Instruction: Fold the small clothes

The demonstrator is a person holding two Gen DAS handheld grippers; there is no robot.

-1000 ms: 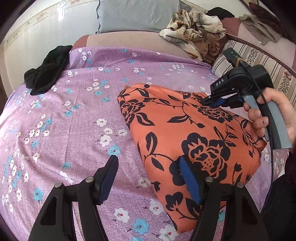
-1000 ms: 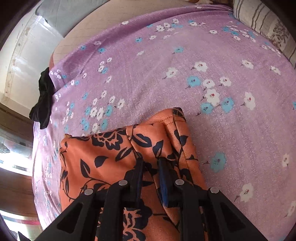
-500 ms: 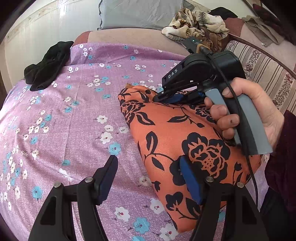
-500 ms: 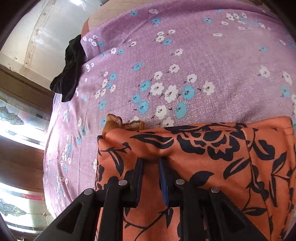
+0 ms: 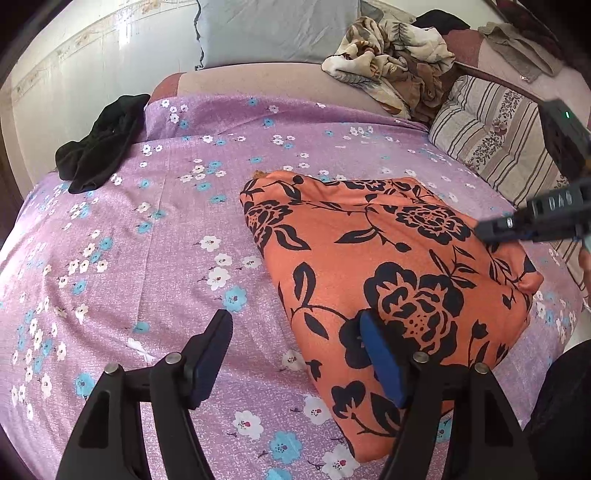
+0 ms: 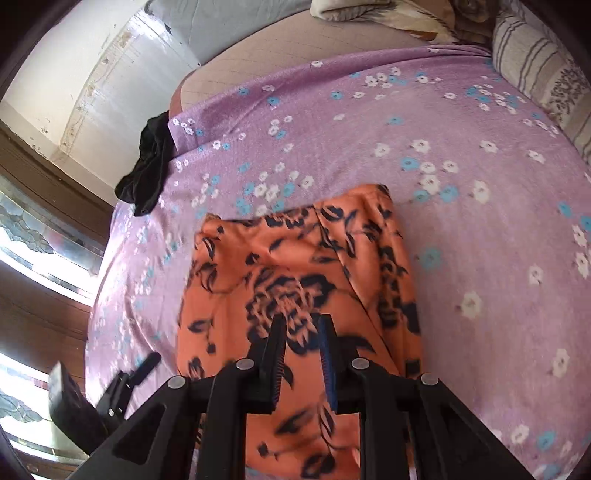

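Observation:
An orange cloth with black flowers lies folded flat on the purple flowered sheet. My left gripper hovers low at the cloth's near left edge. Its jaws are opening, its right finger is over the cloth, and nothing is gripped. My right gripper reaches in from the right above the cloth's right corner. In the right wrist view the right gripper hangs above the cloth with only a narrow gap between its jaws and nothing in it. A finger of my left gripper shows at lower left.
A crumpled black garment lies at the sheet's far left corner. A heap of patterned fabric and a striped pillow sit at the back right, a grey pillow against the wall. A bright window is at the left.
My right gripper drew back from the cloth's far middle to the right edge and rose; the holding hand has nearly left the left wrist view. The left gripper stayed put.

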